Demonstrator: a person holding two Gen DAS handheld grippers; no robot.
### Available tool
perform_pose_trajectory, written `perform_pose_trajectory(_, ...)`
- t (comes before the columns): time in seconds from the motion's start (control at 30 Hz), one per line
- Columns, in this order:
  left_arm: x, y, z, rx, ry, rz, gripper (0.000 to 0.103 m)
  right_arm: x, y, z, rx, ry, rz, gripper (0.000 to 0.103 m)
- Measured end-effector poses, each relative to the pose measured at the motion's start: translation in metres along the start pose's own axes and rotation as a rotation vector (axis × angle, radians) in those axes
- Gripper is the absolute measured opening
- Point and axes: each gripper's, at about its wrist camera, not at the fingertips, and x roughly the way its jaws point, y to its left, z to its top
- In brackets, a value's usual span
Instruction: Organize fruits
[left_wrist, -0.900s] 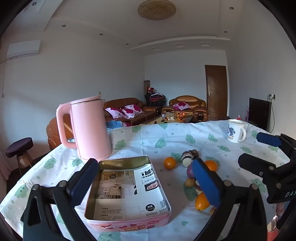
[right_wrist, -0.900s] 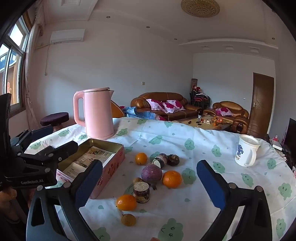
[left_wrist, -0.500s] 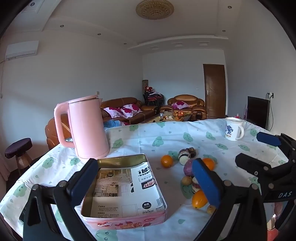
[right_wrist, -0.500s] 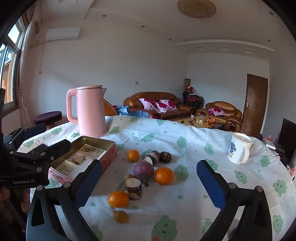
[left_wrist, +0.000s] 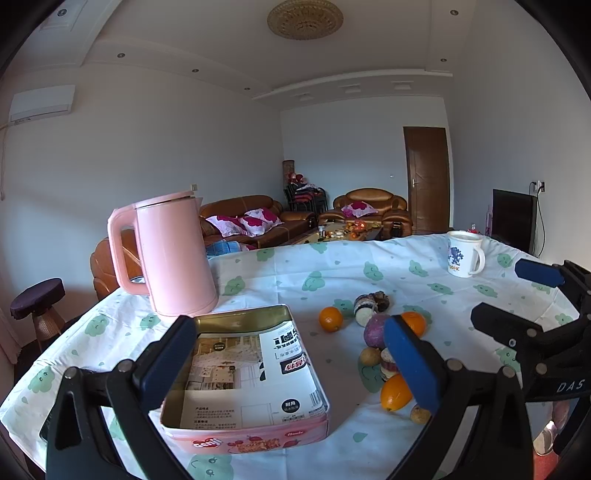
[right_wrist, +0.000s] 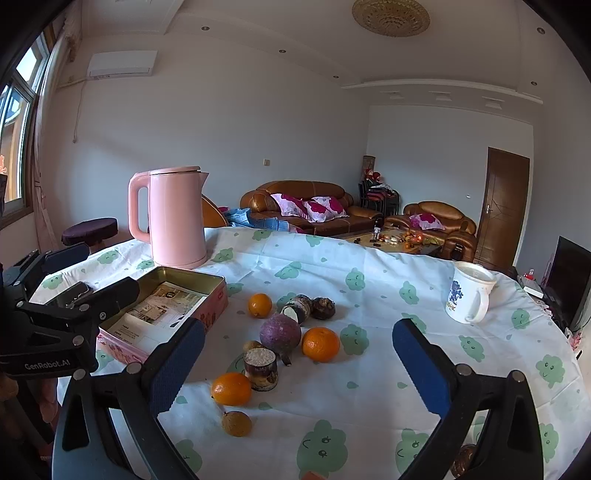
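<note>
Jaws of the right gripper (right_wrist: 295, 354) stand fully apart with nothing between the pads; the left gripper (left_wrist: 288, 354) is likewise wide open and empty. Both tools hover above the table, tilted slightly downward, and neither touches any object.

Compared with the view a moment earlier, the scene has shifted only a little in both wrist cameras: the fruit cluster sits marginally higher and further off, so the grippers appear to have eased back or lifted slightly (no reach has begun). No fruit has changed place.

Directly ahead of the right gripper lie three oranges: nearest orange (right_wrist: 231, 388), right-hand orange (right_wrist: 320, 343) and far orange (right_wrist: 259, 305). Between them are a purple round fruit (right_wrist: 279, 333), a cut dark piece (right_wrist: 260, 369) and a small brown fruit (right_wrist: 236, 423).

The open pink tin (left_wrist: 255, 437), lined with printed paper, sits below the left gripper and holds no fruit. Behind it stands a pink kettle (left_wrist: 173, 254); a white mug (right_wrist: 469, 297) is well apart on the right.

Judgement: sorting has not started; every fruit remains on the tablecloth (right_wrist: 369, 258).
</note>
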Motion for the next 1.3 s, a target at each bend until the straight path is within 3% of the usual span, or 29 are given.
perform_pose_trajectory(1.3,-0.0016,-0.0010,-0.0026,0.001,0.000,0.001,0.103,0.0003,0.0053,-0.0049,0.007,0.000,0.016,0.102)
